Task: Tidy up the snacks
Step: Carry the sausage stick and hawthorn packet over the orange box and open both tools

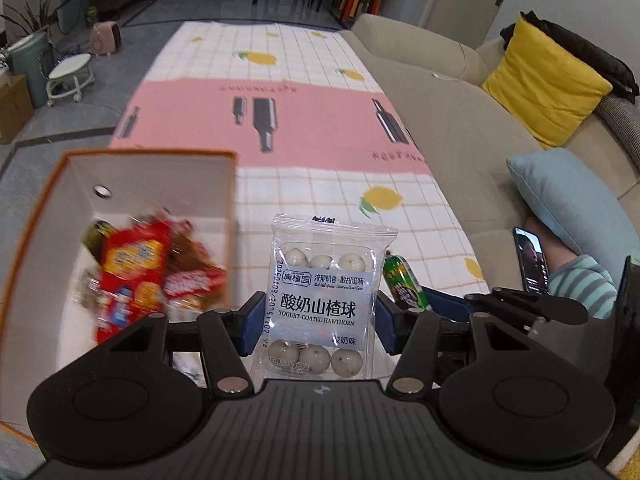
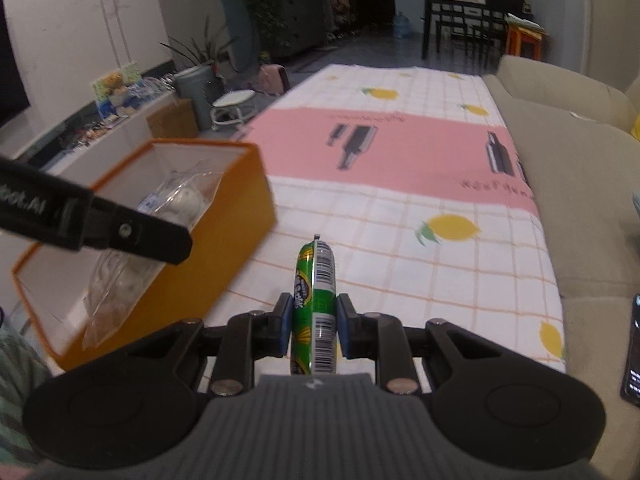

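A clear packet of yogurt-coated hawthorn balls (image 1: 324,292) is clamped upright between the blue pads of my left gripper (image 1: 320,320). To its left stands an orange box (image 1: 152,184) with white inner walls, holding red snack packs (image 1: 136,264), blurred. My right gripper (image 2: 314,312) is shut on a green sausage stick (image 2: 316,276), held above the tablecloth. In the right wrist view the packet (image 2: 176,200) hangs over the orange box (image 2: 240,200). The green stick (image 1: 404,284) also shows just right of the packet in the left wrist view.
A checked cloth with lemons and a pink band (image 1: 320,128) covers the table. A beige sofa (image 1: 440,120) runs along the right, with yellow (image 1: 548,84) and blue (image 1: 572,204) cushions. A lit phone (image 1: 530,260) and a striped sleeve (image 1: 580,280) are at the right.
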Demonstrator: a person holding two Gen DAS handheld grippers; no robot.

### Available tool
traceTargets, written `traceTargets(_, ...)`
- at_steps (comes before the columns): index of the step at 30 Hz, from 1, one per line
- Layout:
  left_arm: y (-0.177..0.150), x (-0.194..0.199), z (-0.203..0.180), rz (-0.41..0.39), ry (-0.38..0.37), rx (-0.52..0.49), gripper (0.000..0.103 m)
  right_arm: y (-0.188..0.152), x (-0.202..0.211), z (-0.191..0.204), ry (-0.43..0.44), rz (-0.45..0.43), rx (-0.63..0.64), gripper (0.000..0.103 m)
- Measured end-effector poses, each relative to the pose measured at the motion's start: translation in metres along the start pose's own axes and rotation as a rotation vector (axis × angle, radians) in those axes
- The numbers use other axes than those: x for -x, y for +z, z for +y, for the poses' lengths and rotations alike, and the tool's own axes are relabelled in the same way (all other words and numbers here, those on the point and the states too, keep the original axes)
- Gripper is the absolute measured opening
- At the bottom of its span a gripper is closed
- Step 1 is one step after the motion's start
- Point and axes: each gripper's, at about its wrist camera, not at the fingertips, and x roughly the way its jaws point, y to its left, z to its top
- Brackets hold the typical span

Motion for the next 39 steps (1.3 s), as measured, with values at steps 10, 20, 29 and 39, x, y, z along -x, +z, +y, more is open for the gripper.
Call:
traceTargets(10, 0.014, 0.028, 0.054, 0.038, 0.068, 0.021, 0.064, 0.037, 0.004, 0.054, 0.122, 0.024, 0.031, 0.020)
traceTargets(20, 0.015, 0.006, 0.110, 0.182, 0.186, 0.024, 0.064, 0.063, -0.030, 0.122, 0.211, 0.158, 0.170, 0.020)
traceTargets(29, 0.007, -0.030, 0.133, 0.334, 0.191, 0.008, 0.064, 0.064, -0.074, 0.151, 0.237, 0.293, 0.266, 0.020)
traceTargets(39, -0.005, -0.066, 0.137, 0.459, 0.224, -0.057, 0.066, 0.047, -0.106, 0.169, 0.243, 0.399, 0.371, 0.019)
